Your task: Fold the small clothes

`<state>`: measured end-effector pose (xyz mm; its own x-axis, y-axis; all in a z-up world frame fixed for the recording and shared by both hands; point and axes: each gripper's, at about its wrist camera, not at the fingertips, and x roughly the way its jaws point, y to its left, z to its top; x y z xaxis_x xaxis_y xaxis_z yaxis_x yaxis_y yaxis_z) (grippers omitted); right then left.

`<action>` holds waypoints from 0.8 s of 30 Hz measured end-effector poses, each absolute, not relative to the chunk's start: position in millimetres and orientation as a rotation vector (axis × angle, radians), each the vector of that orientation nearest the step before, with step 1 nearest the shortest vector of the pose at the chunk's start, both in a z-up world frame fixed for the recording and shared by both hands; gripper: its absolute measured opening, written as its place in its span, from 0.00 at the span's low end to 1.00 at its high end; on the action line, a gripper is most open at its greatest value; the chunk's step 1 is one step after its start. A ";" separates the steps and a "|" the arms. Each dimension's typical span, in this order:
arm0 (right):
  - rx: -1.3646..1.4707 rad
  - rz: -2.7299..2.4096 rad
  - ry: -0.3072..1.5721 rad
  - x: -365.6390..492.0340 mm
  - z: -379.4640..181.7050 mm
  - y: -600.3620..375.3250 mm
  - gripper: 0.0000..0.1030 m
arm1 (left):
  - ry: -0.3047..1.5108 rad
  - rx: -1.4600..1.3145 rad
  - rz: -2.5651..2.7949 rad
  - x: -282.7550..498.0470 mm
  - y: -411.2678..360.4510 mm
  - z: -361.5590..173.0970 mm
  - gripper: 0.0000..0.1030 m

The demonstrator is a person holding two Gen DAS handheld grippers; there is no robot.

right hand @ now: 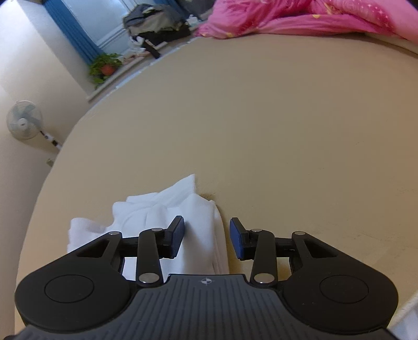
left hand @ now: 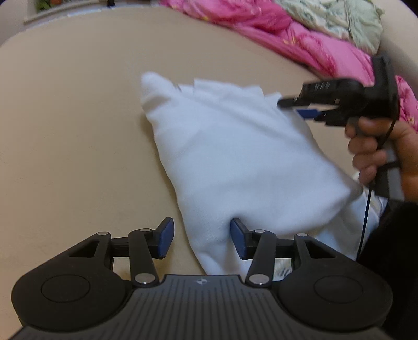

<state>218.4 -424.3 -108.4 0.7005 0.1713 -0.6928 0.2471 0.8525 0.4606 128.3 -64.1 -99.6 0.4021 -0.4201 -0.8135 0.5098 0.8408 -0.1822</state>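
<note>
A white garment (left hand: 235, 162) lies folded on the beige bed surface (left hand: 78, 130). My left gripper (left hand: 201, 238) is open at its near corner, with the cloth edge between the blue pads but not pinched. My right gripper (left hand: 295, 107), held in a hand, hovers open over the garment's far right edge. In the right wrist view the right gripper (right hand: 206, 238) is open with the folded cloth edge (right hand: 203, 225) lying between its fingers.
A pink quilt (left hand: 300, 36) and a pale patterned cloth (left hand: 339, 18) are piled at the far right. In the right wrist view a windowsill with a plant (right hand: 104, 68), a clothes pile (right hand: 156, 23) and a fan (right hand: 24, 120) lie beyond the bed edge.
</note>
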 end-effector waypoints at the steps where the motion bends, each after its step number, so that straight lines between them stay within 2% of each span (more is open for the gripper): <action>1: 0.535 -0.031 0.797 219.7 -107.1 -418.1 0.23 | 0.976 0.096 -0.581 128.6 -63.8 -96.8 0.52; 2: 0.503 -0.020 0.783 219.1 -103.3 -413.3 0.05 | 0.956 0.091 -0.575 129.3 -62.1 -92.0 0.52; 4: 0.449 -0.002 0.694 213.9 -91.5 -405.8 0.04 | 0.909 0.079 -0.568 128.4 -62.0 -83.5 0.52; 7: 0.496 0.043 0.466 200.8 -69.4 -410.0 0.04 | 0.829 0.051 -0.579 125.0 -64.8 -71.6 0.52; 8: 0.482 0.022 0.451 199.9 -68.3 -411.3 0.04 | 0.811 0.036 -0.591 124.2 -67.1 -70.2 0.52; 10: 0.473 -0.059 0.547 208.1 -82.6 -415.6 0.04 | 0.810 0.037 -0.612 123.2 -75.1 -74.9 0.52; 13: 0.530 -0.152 0.850 228.0 -127.4 -427.0 0.14 | 0.884 0.123 -0.574 125.5 -90.0 -95.6 0.52; 14: 0.538 -0.190 0.855 225.4 -130.8 -430.1 0.28 | 0.901 0.128 -0.570 125.8 -91.1 -100.9 0.52; 15: 0.532 -0.217 0.823 220.8 -127.0 -431.5 0.36 | 0.913 0.115 -0.569 126.6 -90.9 -103.0 0.52; 20: 0.419 -0.044 0.569 180.9 -74.7 -417.1 0.36 | 0.862 0.056 -0.578 123.9 -84.6 -84.8 0.52; 22: 0.385 0.128 0.587 167.4 -70.0 -408.2 0.36 | 0.848 0.036 -0.599 124.1 -86.2 -81.5 0.52; 24: 0.344 0.250 0.717 163.9 -83.1 -399.5 0.35 | 0.863 0.049 -0.612 121.7 -91.5 -87.2 0.52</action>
<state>163.9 -399.5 -83.1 0.7279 0.3382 -0.5964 -0.1053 0.9147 0.3902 121.7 -91.5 -87.2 0.4909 -0.4846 -0.7240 0.5231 0.8285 -0.2000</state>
